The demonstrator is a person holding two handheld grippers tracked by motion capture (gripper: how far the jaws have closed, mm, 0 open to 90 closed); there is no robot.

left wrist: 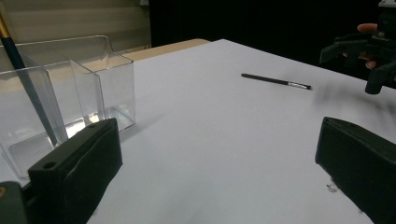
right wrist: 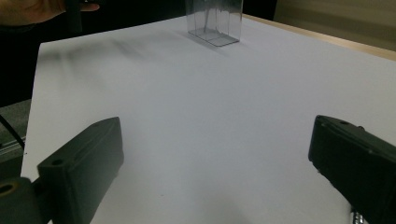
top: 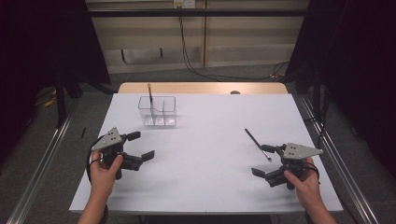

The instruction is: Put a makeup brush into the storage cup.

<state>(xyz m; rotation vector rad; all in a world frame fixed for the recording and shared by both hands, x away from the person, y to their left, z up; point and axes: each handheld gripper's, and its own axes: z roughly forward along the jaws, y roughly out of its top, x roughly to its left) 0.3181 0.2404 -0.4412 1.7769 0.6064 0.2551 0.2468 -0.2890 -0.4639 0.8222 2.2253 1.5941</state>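
A clear divided container (top: pixel 158 112) stands at the back left of the white table (top: pixel 205 186), with a thin pencil-like stick (top: pixel 150 95) upright in its left compartment. A black pen (top: pixel 258 143) lies flat at the right. My left gripper (top: pixel 142 145) is open in front of the container, nothing between its jaws. My right gripper (top: pixel 261 160) is open just in front of the pen's near end. The left gripper view has the container (left wrist: pixel 93 84) and stick (left wrist: pixel 28 88) close at left, with the pen (left wrist: pixel 275 81) farther off. The right gripper view looks across at the container (right wrist: pixel 215 23).
A wooden strip (top: pixel 201 87) edges the table's far side. Metal rails (top: pixel 42 163) run along the floor on both sides, and cables (top: pixel 196 70) lie behind the table. The other gripper (left wrist: pixel 373 56) appears at the top right of the left gripper view.
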